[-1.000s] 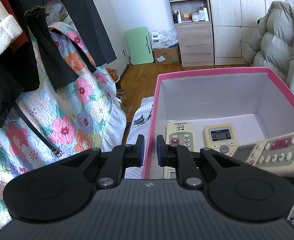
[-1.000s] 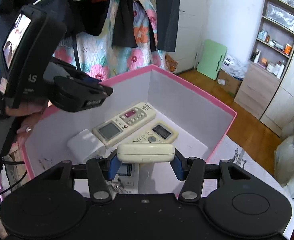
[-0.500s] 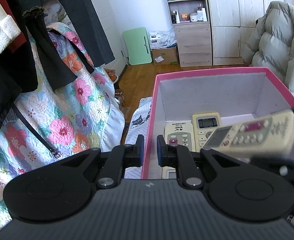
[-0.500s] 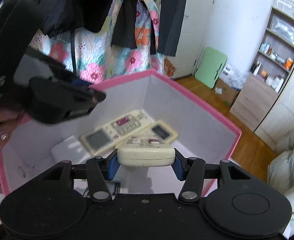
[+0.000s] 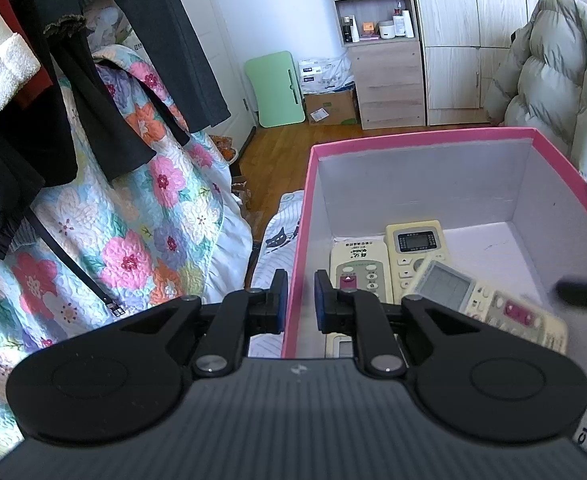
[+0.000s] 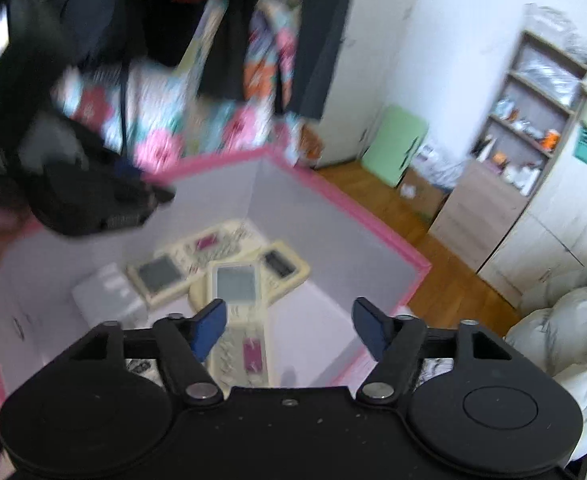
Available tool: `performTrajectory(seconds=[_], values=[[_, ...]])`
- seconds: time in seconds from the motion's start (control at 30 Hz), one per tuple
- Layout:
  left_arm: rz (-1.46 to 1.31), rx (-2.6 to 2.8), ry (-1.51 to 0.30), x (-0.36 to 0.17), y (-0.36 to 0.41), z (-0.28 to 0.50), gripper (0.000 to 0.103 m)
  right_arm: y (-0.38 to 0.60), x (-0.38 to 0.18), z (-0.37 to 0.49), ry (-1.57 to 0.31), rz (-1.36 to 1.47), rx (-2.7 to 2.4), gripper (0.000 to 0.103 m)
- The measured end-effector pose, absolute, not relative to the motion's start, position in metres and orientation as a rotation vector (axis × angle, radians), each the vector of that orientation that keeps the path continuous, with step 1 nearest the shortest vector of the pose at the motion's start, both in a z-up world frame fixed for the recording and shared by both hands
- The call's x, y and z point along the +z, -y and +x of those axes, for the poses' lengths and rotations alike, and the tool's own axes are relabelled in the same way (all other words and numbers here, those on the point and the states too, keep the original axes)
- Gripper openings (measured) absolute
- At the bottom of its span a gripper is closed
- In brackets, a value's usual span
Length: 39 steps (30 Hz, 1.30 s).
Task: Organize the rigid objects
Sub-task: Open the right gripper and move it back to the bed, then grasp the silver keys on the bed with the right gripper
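Clearly the cream plastic air-conditioner remote with a grey screen and a magenta button (image 6: pixel 237 312) is a light, stiff slab: hard, smooth shell, likely a bit slippery against the pads, tolerant of a short drop but not of squeezing on its screen. The best hold is across its narrow width, on the two long edges near the middle.

Its jaws have just been opening, and the right gripper (image 6: pixel 289 326) now stands wide, its blue pads clear of the remote. The remote lies below and ahead of the claw, toward ten o'clock from its midpoint, just beside the left-hand pad but not pressed by it. It rests inside the pink-rimmed cardboard box with pale grey walls (image 6: pixel 333 216), its screen end lying over two other cream remotes (image 6: pixel 181 264) at eleven o'clock; whether it has fully settled the blur does not let me tell.

The left gripper (image 5: pixel 298 300) is pinched narrow across the box's near wall (image 5: pixel 298 264) at twelve o'clock, seemingly steadying it.
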State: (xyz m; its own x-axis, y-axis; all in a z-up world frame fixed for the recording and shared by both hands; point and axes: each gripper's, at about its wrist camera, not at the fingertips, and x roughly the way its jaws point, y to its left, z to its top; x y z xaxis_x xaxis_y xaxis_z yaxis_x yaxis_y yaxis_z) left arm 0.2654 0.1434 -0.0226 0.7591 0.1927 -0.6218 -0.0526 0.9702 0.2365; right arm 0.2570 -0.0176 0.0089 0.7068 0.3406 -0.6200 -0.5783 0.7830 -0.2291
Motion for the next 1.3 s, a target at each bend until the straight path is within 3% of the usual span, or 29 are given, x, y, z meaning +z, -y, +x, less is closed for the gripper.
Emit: performTrajectory(seconds=[0.27,0.73,0.83,1.03,1.07,1.1,1.3], values=[[0.213,0.136,-0.699,-0.025,-0.142,0.265,0.014,0.101,0.028,0.242,-0.543,-0.214,0.414,0.080],[0.221,0.140,-0.706,-0.025,-0.141,0.266,0.014,0.158,-0.057,0.306,-0.712,-0.153,0.273,0.078],[0.217,0.139,-0.698,-0.024,-0.140,0.265,0.014,0.159,-0.073,0.332,-0.770,-0.161,0.249,0.058],[0.221,0.136,-0.696,-0.023,-0.138,0.265,0.014,0.159,-0.096,0.361,-0.770,-0.116,0.230,0.053],[0.222,0.135,-0.696,-0.023,-0.138,0.265,0.014,0.160,-0.096,0.360,-0.765,-0.096,0.238,0.037],[0.223,0.136,-0.696,-0.023,-0.138,0.265,0.014,0.163,-0.096,0.360,-0.768,-0.049,0.254,0.029],[0.220,0.131,-0.694,-0.022,-0.140,0.265,0.014,0.181,-0.092,0.346,-0.730,0.110,0.190,0.029]])
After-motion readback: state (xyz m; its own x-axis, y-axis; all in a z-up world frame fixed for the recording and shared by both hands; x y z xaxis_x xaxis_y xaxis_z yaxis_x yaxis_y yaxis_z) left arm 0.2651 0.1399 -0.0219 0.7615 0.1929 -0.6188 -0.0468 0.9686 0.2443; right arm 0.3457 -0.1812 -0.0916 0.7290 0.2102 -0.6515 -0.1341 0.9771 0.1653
